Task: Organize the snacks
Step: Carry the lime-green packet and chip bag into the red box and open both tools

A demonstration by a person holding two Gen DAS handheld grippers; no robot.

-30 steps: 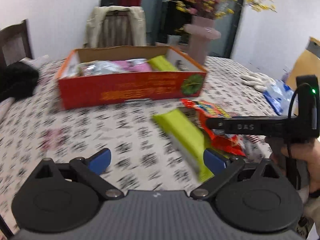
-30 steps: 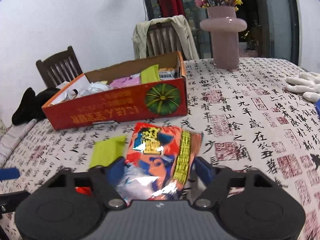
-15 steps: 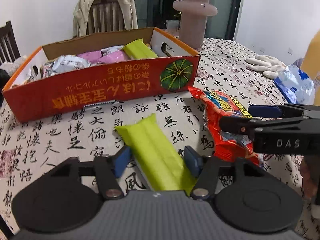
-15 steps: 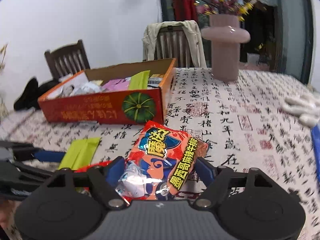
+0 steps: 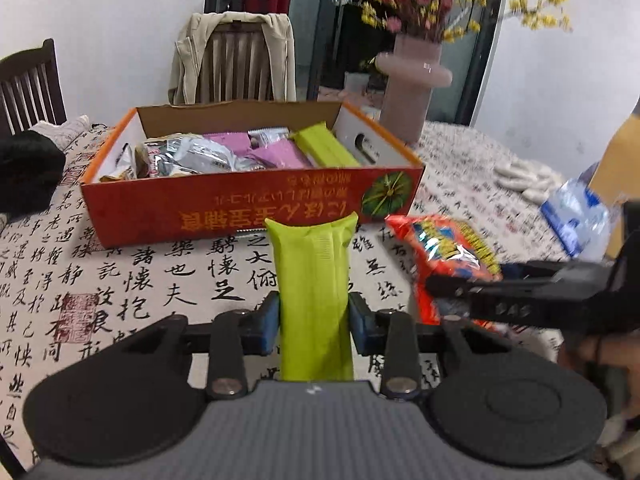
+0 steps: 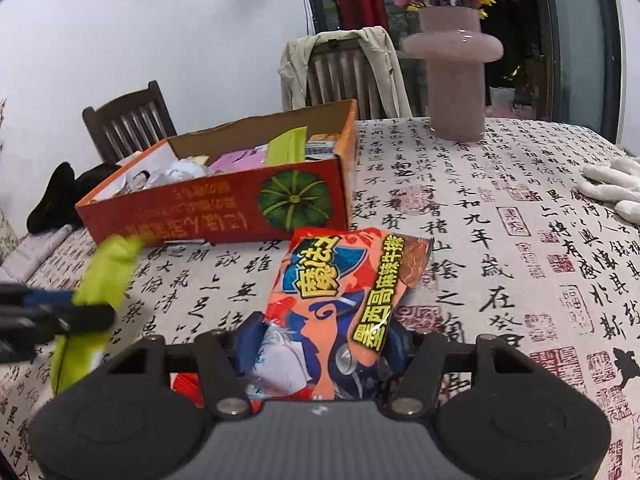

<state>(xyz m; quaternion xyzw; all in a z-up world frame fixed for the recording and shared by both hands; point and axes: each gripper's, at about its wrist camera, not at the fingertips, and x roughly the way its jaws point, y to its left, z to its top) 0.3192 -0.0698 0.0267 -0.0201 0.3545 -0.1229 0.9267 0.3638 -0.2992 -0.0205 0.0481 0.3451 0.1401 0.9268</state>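
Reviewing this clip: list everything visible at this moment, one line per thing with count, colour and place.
green snack pack: 1, lime green, between the left gripper's fingers, lifted in front of the box
chip bag: 1, orange-red and blue, in the right gripper
snack box: 1, orange-red cardboard, on the table, holding silver, purple and lime packs
tablecloth: 1, cream with black calligraphy, covering the table
vase: 1, pink, behind the box, holding flowers
chairs: 2, dark wood, far side; one draped with a beige jacket
white gloves: white, table's right edge
blue-white bag: 1, far right
left gripper: 1, black, blue pads
right gripper: 1, black, blue pads
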